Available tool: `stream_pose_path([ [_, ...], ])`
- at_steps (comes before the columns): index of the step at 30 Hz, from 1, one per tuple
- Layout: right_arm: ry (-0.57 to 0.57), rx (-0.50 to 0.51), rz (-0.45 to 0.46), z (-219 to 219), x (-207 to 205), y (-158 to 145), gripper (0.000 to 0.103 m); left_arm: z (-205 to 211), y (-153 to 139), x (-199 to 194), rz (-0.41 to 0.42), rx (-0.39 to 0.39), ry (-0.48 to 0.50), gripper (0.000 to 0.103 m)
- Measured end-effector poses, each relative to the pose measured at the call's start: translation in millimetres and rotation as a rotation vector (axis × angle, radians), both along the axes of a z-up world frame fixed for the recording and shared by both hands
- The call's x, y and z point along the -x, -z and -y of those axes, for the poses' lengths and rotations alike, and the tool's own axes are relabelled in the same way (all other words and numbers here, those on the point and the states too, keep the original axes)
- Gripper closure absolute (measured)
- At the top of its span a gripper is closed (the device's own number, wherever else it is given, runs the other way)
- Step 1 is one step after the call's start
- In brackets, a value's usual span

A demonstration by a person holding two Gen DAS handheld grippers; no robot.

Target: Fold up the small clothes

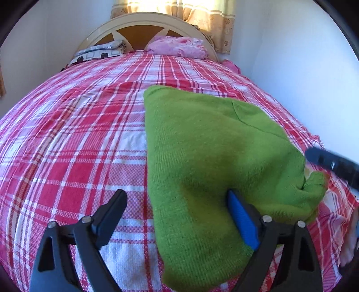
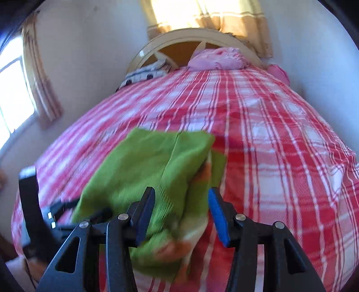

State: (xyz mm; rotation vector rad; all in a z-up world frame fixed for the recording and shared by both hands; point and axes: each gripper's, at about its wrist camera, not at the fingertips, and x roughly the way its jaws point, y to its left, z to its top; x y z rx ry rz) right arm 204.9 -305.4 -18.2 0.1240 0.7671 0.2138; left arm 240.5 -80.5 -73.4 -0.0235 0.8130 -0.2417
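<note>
A green knitted garment [image 1: 213, 146] lies folded on the red and white checked bedspread [image 1: 78, 134]. My left gripper [image 1: 177, 198] stands open wide over its near edge. The blue-padded finger [image 1: 242, 222] rests over the knit and the other finger [image 1: 112, 213] is over bare bedspread. In the right wrist view the same garment [image 2: 152, 161] shows orange patches at its near end. My right gripper [image 2: 181, 197] is open, with the garment's near part between its fingers and no pad pressing on it. The right gripper [image 1: 332, 161] appears blurred at the garment's right side in the left wrist view.
A pink pillow [image 1: 177, 48] and a patterned pillow [image 1: 98, 52] lie against the cream headboard [image 1: 143, 20]. White walls [image 1: 303, 78] close in on the bed's right side, with curtains [image 2: 40, 89] and a window [image 2: 13, 96] to its left.
</note>
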Motion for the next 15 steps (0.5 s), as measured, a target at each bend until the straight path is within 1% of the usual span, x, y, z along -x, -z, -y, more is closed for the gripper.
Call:
stream_pose_path([
  [3, 0.001, -0.013, -0.043, -6.1, 3.5, 15.7, 0.052, -0.5, 0.7, -1.2, -0.003, -0.002, -0.001, 0.01],
  [5, 0.02, 0.043, -0.048, -13.2, 4.6, 24.8, 0.052, 0.6, 1.1, -0.8, -0.003, -0.011, -0.001, 0.01],
  [6, 0.03, 0.09, -0.046, -16.9, 5.1, 28.2, 0.052, 1.1, 1.1, -0.7, -0.001, -0.014, -0.001, 0.01],
  [7, 0.038, 0.111, -0.047, -17.8, 5.8, 29.8, 0.059, 1.8, 1.2, -0.5, 0.001, -0.018, 0.0, 0.01],
  [8, 0.049, 0.131, -0.047, -18.9, 6.9, 30.9, 0.063, 2.1, 1.6, -0.7, 0.0, -0.019, 0.001, 0.01],
  [10, 0.056, 0.14, -0.055, -18.7, 7.9, 31.9, 0.072, 2.1, 2.8, -1.9, -0.006, -0.016, 0.004, 0.01],
  [12, 0.061, 0.131, -0.069, -18.7, 9.0, 33.6, 0.078, 1.9, 3.8, -2.5, -0.011, -0.014, 0.006, 0.01],
  [15, 0.091, 0.103, -0.082, -17.0, 14.9, 35.7, 0.082, 1.7, 4.6, -3.1, -0.016, -0.007, 0.01, 0.01],
])
